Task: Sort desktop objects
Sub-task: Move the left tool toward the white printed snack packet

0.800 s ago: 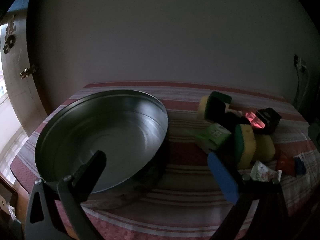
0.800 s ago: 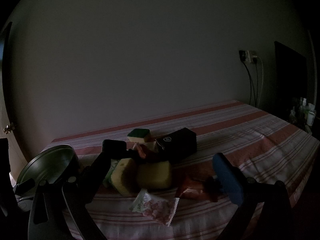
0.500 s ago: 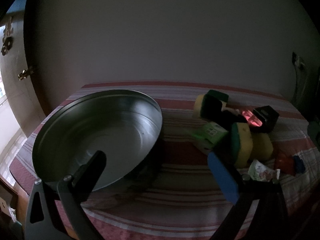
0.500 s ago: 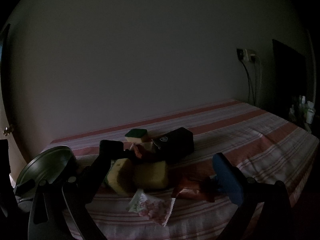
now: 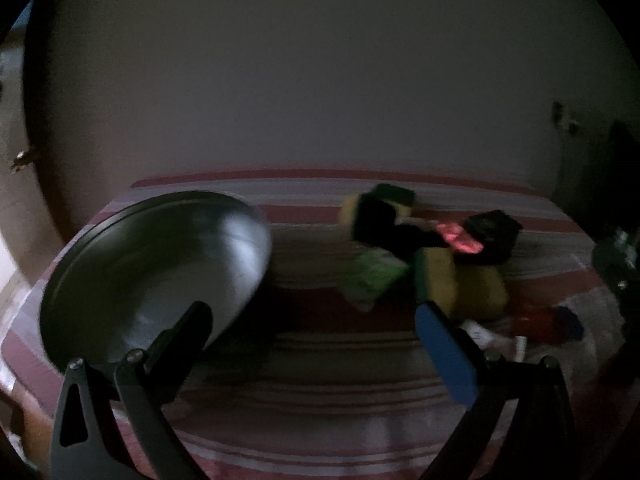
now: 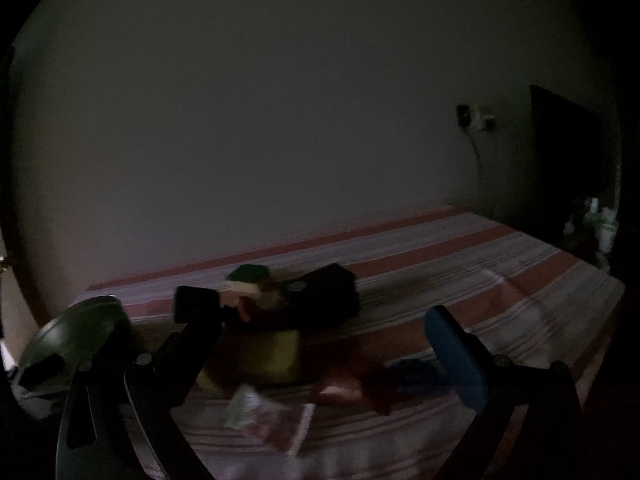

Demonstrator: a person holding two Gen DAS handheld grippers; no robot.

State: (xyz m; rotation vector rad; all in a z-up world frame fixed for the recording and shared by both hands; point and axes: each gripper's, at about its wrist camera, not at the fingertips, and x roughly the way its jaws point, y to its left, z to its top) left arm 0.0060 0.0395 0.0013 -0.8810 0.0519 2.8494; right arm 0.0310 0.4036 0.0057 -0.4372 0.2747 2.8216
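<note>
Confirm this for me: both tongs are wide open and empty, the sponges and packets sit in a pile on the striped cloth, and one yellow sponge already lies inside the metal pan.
Not quite. The metal pan holds nothing; the left wrist view shows its bare inside. The yellow sponges lie in the pile on the striped cloth, beside the pan. The rest stands: left tongs and right tongs are wide open and empty.

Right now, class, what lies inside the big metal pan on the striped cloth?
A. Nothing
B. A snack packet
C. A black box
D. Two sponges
A: the pan shows only bare metal inside, while the sponges, black box and packet lie on the cloth beside it.
</note>
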